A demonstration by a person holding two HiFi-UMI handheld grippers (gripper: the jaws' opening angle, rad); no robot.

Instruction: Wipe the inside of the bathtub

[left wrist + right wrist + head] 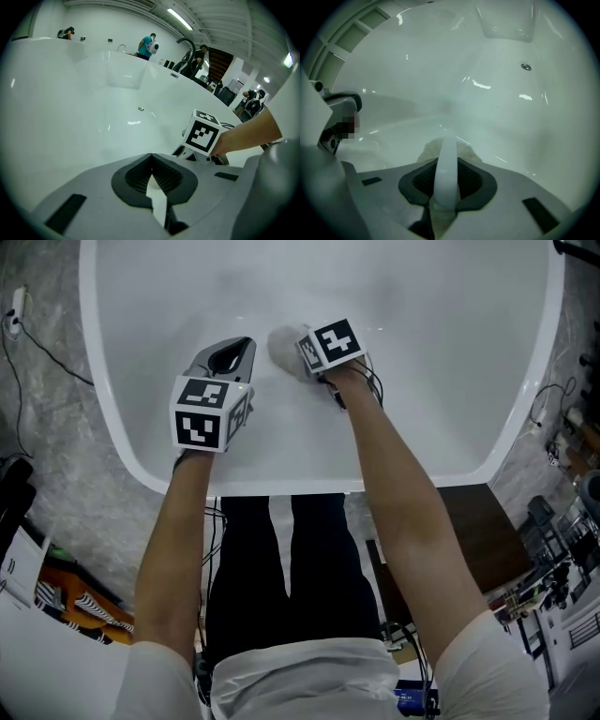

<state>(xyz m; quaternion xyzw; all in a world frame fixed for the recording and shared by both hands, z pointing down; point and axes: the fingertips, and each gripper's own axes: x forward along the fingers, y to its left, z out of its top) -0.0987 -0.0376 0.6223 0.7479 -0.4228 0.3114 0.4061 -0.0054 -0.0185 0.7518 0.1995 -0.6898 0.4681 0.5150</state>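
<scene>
Right gripper view shows the right hand-held gripper (447,161) clamped on a thin fold of the cloth (427,151), which lies against the bathtub (501,108) inner wall. A hard stroke could tug it free. The left hand-held gripper (152,165) is closed and empty.

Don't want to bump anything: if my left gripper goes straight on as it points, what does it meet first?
Most likely the bathtub's bare inner wall. The left gripper points at it, with the right gripper off to its right. Distance is unclear.
</scene>
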